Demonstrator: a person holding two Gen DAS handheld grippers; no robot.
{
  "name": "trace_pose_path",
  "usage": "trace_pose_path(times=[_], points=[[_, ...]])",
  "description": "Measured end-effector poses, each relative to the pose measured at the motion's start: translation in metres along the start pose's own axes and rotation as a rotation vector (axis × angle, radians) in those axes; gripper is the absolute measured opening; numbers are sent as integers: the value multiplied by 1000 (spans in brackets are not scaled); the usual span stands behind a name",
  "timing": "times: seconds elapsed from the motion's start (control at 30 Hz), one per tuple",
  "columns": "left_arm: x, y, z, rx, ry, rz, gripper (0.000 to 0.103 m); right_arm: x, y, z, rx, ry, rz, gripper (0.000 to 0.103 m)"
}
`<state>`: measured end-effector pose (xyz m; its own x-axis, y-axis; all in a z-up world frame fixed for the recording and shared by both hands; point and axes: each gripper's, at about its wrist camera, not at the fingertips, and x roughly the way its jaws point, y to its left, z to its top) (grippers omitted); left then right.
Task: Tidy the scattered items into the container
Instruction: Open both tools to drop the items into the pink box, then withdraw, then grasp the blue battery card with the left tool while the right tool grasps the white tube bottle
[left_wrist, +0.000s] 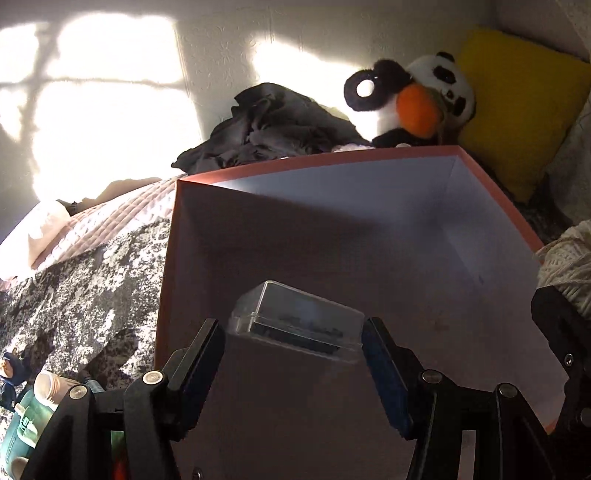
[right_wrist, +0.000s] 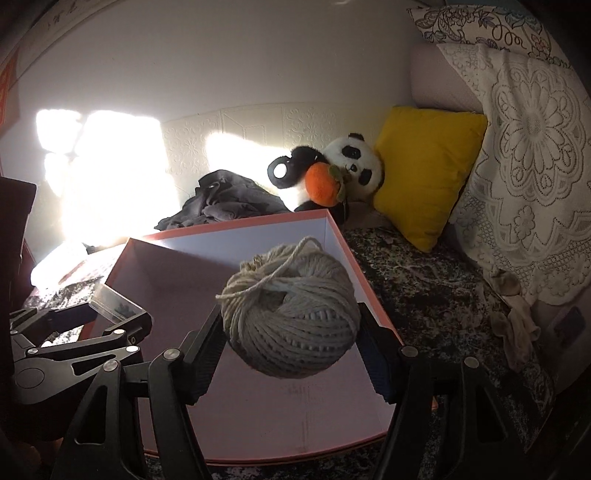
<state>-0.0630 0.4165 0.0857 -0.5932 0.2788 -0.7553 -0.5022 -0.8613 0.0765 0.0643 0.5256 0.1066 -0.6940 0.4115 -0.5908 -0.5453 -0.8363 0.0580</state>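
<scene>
At the bottom centre of each view, the left gripper (left_wrist: 293, 343) brackets a clear case (left_wrist: 297, 321) and the right gripper (right_wrist: 291, 332) a ball of yarn (right_wrist: 291, 310), both over the pink box (right_wrist: 229, 225); whether either is clamped or released I cannot tell. The yarn could roll over the rim. Beyond, upper right, a panda toy (right_wrist: 347, 162) waits.

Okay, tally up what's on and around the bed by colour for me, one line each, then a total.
Yellow: 1, the pillow
Orange: 1, the plush fruit held by the panda
Pink-rimmed: 1, the box
Cream: 1, the yarn ball
Clear: 1, the plastic case
Dark grey: 1, the crumpled clothes
Total: 6
</scene>
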Motion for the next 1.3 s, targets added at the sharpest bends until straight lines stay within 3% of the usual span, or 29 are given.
trace_pose_path(times=[0.1,0.23,0.4,0.63,0.8,0.93,1.13,1.3], points=[[7,3,2,-27,-3,4,85,6,-6,4,16,-47,-47,95],[5,13,3,-47,3,2,85,4,-15,10,67,-67,-14,95],[-26,45,-2,-96,-25,-1,85,-28,9,10,32,-138,12,95],[-105,144,-52,-216,-118,73,92,-115,89,-1,-48,-332,188,95],[-139,235,-122,-300,-129,233,95,-157,171,-34,-178,-398,363,95],[-133,296,-185,-355,-49,341,95,-159,239,-72,-324,-358,433,94],[-91,352,-259,-405,98,362,95,-121,314,-129,-483,-165,496,89],[-60,380,-300,-441,185,367,95,-79,352,-169,-573,4,499,75]])
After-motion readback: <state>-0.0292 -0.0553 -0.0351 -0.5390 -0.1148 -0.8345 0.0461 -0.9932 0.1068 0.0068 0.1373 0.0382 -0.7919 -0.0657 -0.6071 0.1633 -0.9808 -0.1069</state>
